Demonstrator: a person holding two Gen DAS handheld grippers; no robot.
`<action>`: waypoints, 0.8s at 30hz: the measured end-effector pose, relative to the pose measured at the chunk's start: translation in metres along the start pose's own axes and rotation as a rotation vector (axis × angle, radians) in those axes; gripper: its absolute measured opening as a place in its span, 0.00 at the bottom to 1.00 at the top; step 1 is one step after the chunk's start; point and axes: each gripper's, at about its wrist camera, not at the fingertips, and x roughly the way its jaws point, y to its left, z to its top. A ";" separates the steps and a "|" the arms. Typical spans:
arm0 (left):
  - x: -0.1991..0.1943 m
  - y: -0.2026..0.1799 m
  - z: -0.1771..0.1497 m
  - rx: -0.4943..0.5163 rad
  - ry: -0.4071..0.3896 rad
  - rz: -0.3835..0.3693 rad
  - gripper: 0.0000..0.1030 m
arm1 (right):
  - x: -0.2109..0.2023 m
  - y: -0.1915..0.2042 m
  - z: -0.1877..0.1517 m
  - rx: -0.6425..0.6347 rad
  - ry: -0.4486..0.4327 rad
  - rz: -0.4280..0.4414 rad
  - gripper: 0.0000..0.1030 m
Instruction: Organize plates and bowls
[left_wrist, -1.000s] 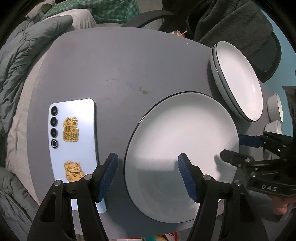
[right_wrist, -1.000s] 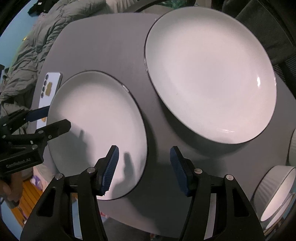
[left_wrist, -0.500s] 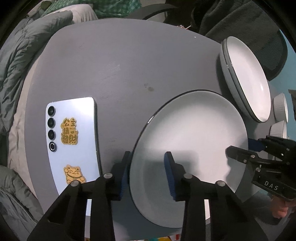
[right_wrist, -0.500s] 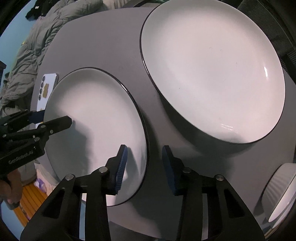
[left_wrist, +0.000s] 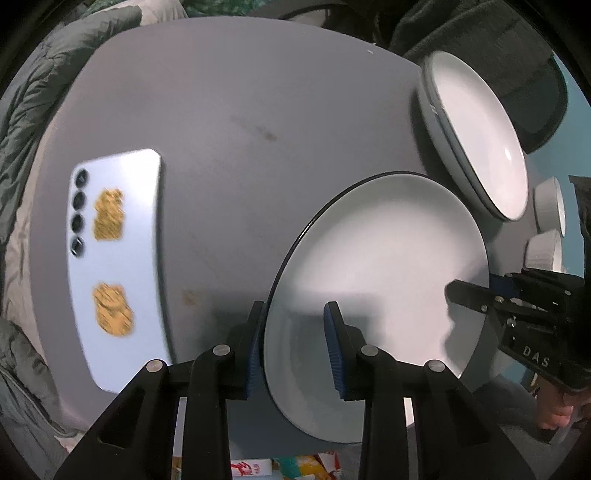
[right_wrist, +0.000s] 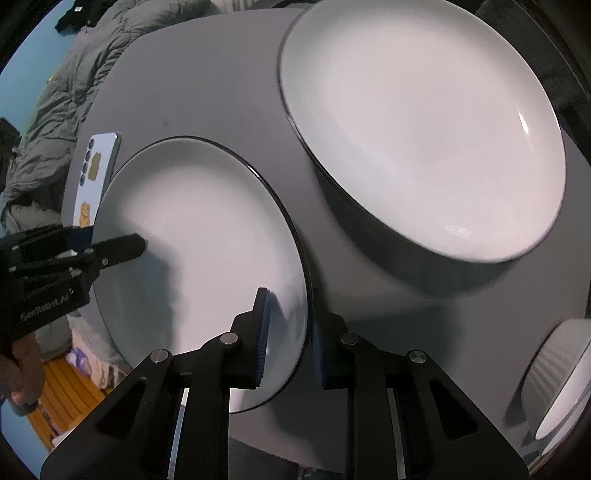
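A white plate with a dark rim (left_wrist: 384, 266) (right_wrist: 192, 236) is held between both grippers over the grey round table (left_wrist: 229, 92). My left gripper (left_wrist: 293, 345) is shut on its left edge. My right gripper (right_wrist: 288, 332) is shut on its right edge. The plate is tilted and seems lifted off the table. A stack of larger white plates (left_wrist: 476, 136) (right_wrist: 421, 125) sits on the table beyond it. Ribbed white bowls (left_wrist: 550, 206) (right_wrist: 557, 373) stand at the right.
A light-blue phone with gold stickers (left_wrist: 114, 258) (right_wrist: 94, 177) lies on the table's left part. Grey bedding (left_wrist: 22, 92) lies past the table's left edge. A dark chair (left_wrist: 480, 33) stands behind the plate stack.
Both grippers have closed from open onto opposite edges of the near plate. The plate has tilted and risen, and both views have moved closer to it.
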 end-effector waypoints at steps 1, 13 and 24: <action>0.001 -0.005 -0.003 0.006 0.004 -0.007 0.30 | -0.001 -0.004 -0.003 0.008 0.002 -0.001 0.20; 0.020 -0.066 -0.027 0.073 0.025 -0.086 0.30 | -0.016 -0.048 -0.039 0.070 -0.009 -0.027 0.20; 0.026 -0.123 -0.017 0.194 0.047 -0.094 0.30 | -0.027 -0.081 -0.059 0.194 -0.044 -0.057 0.21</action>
